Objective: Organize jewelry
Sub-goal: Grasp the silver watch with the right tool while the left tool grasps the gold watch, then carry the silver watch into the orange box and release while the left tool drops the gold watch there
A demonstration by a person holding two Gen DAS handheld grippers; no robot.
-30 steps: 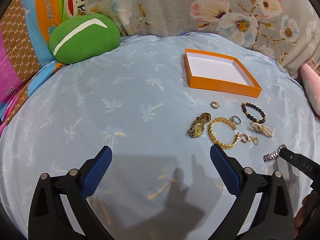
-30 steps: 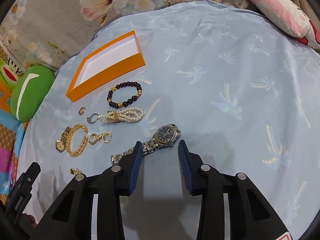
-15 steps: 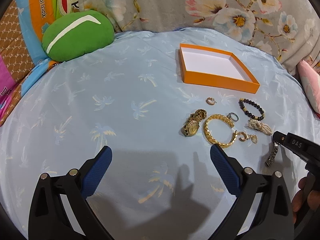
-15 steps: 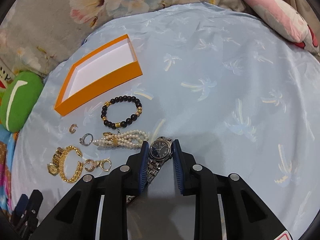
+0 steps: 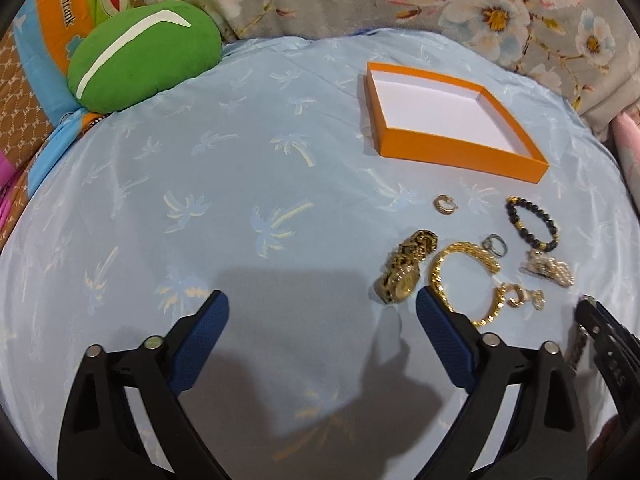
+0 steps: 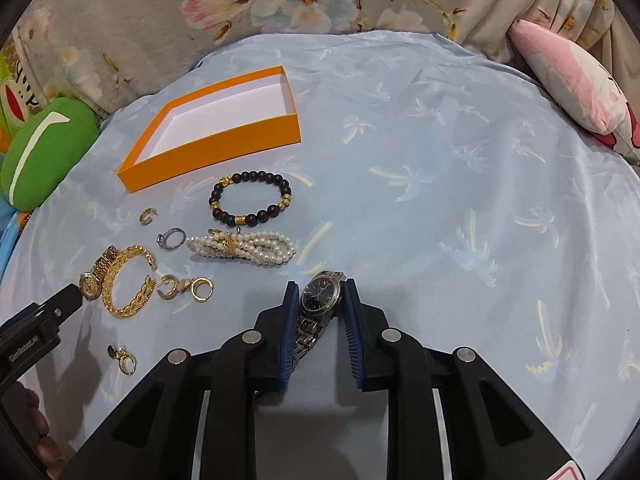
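My right gripper (image 6: 321, 285) is shut on the silver watch (image 6: 320, 292), its blue pads pressing the case from both sides while the band hangs between the fingers. An empty orange box (image 6: 216, 148) lies at the back left. Before it lie a black bead bracelet (image 6: 250, 198), a pearl bracelet (image 6: 244, 246), a ring (image 6: 172, 238), a gold bangle (image 6: 128, 284), a gold watch (image 6: 96, 276) and small earrings (image 6: 122, 358). My left gripper (image 5: 320, 296) is wide, its jaws closing with nothing between them. Its right fingertip sits just beside the gold watch (image 5: 404, 276) and the bangle (image 5: 464, 280).
Everything rests on a light blue cloth with palm prints (image 5: 240, 200). A green cushion (image 5: 144, 52) lies at the back left and a pink pillow (image 6: 572, 80) at the back right. Floral fabric (image 6: 120, 20) rises behind the box.
The right gripper came down over the silver watch and closed on its case. The left gripper moved forward toward the gold pieces, and its jaws narrowed slightly.
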